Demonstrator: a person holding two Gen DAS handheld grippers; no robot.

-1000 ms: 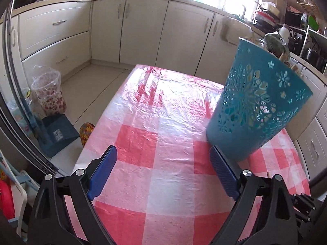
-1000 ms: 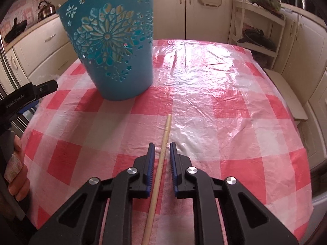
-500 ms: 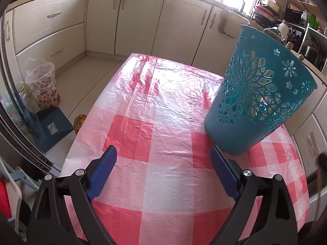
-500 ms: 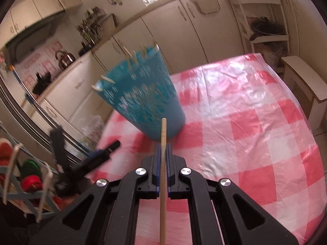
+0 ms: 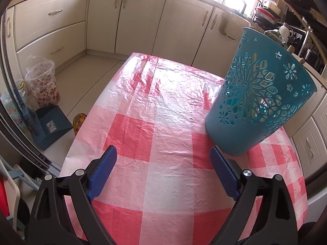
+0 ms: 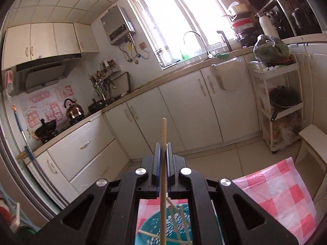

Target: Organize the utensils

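My right gripper (image 6: 163,149) clamps a wooden stick (image 6: 163,130), upright above the teal basket (image 6: 163,224) at 6 o'clock. My left gripper (image 5: 163,163) gapes wide and empty; the basket stands at its 2 o'clock on the checked tablecloth (image 5: 159,106).

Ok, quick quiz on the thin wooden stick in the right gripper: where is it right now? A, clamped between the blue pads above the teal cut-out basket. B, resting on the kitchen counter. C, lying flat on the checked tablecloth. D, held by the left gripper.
A: the right gripper is shut on the thin wooden stick, whose lower end hangs over the open teal cut-out basket below; the left gripper is open and holds nothing.
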